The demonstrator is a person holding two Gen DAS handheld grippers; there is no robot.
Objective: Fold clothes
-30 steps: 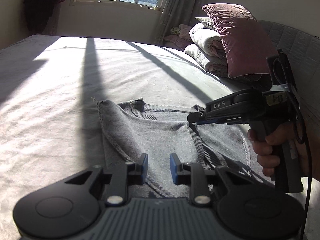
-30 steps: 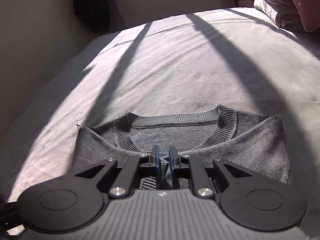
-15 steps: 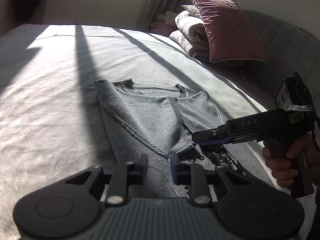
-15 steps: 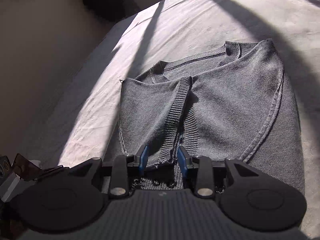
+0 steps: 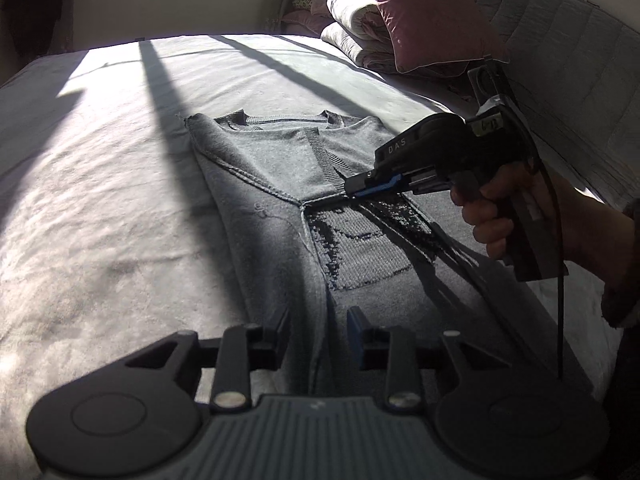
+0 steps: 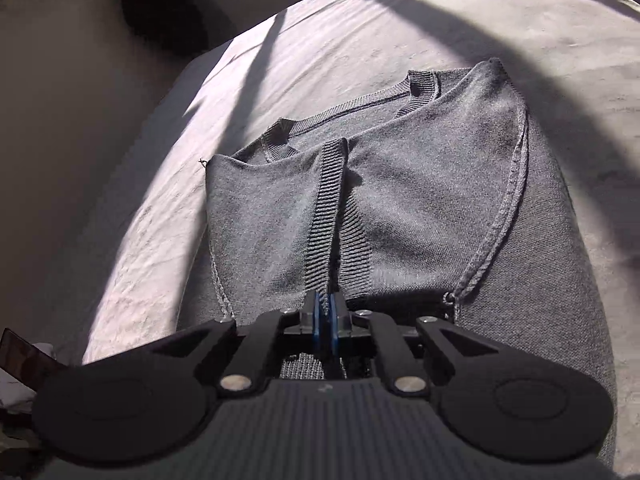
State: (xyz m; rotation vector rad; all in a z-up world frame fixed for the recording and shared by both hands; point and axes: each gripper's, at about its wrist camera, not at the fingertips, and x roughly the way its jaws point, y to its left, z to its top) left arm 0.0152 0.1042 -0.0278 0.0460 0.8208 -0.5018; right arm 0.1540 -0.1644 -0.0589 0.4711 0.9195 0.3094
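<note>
A grey knit sweater [image 5: 280, 168] lies flat on the bed, neck away from me, both sleeves folded in over the chest. It also shows in the right wrist view [image 6: 420, 200]. My right gripper [image 6: 325, 312] is shut on the ribbed cuff [image 6: 324, 216] of a folded-in sleeve, at the sweater's middle. In the left wrist view the right gripper [image 5: 348, 191] shows held in a hand, its tip at the cuff end. My left gripper [image 5: 318, 330] is open and empty, just above the sweater's lower body.
The white bed sheet [image 5: 100, 200] is striped with sun and shadow. Folded quilts [image 5: 356, 44] and a maroon pillow [image 5: 424, 16] are stacked at the back right by the padded headboard [image 5: 580, 92]. The bed's left edge [image 6: 132, 184] drops to the floor.
The right gripper, open half a second ago, has closed on the sleeve cuff. The left gripper has pulled back toward the hem, so more of the sweater shows.
</note>
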